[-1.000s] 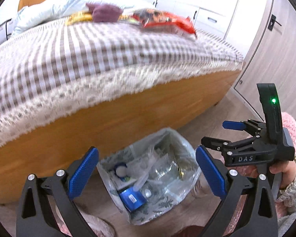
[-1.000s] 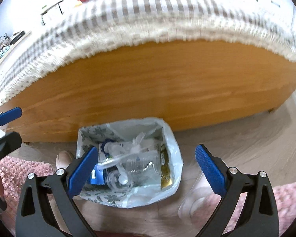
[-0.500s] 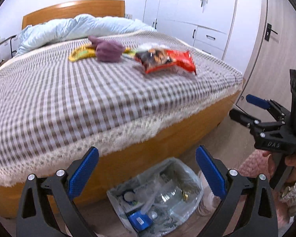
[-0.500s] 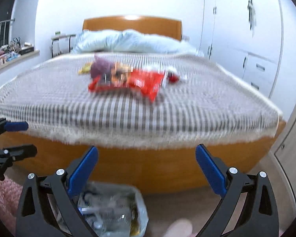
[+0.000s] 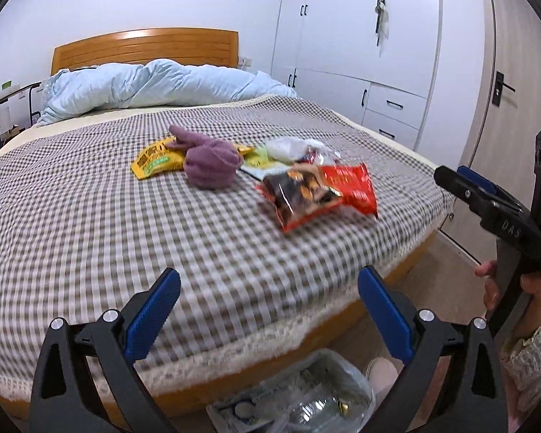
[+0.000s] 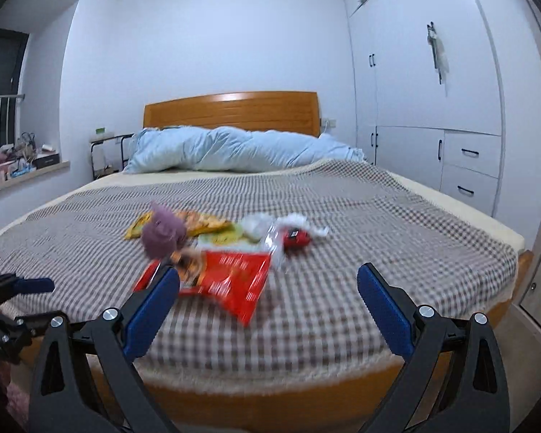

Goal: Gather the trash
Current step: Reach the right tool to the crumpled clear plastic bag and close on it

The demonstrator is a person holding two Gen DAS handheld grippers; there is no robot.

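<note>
Trash lies in a cluster mid-bed: a red snack bag (image 5: 317, 191) (image 6: 223, 278), a yellow wrapper (image 5: 155, 158) (image 6: 194, 223), a green-white packet (image 5: 259, 160) (image 6: 221, 236), crumpled clear plastic (image 5: 288, 146) (image 6: 258, 225) and a small red wrapper (image 6: 295, 237). A purple sock (image 5: 209, 160) (image 6: 162, 232) rests among them. A white trash bag (image 5: 306, 400) with bottles stands on the floor at the bed's foot. My left gripper (image 5: 268, 315) is open and empty above the bed's near edge. My right gripper (image 6: 268, 315) is open and empty too, short of the red bag.
The bed has a checked cover (image 5: 90, 234), a blue duvet (image 5: 162, 83) and a wooden headboard (image 6: 231, 112). White wardrobes (image 5: 360, 54) line the right wall. A small side table (image 6: 104, 155) and a cluttered window ledge (image 6: 18, 169) sit on the left.
Both grippers rose from the trash bag on the floor to bed height and now face the trash on the cover. Both stayed open and empty.
</note>
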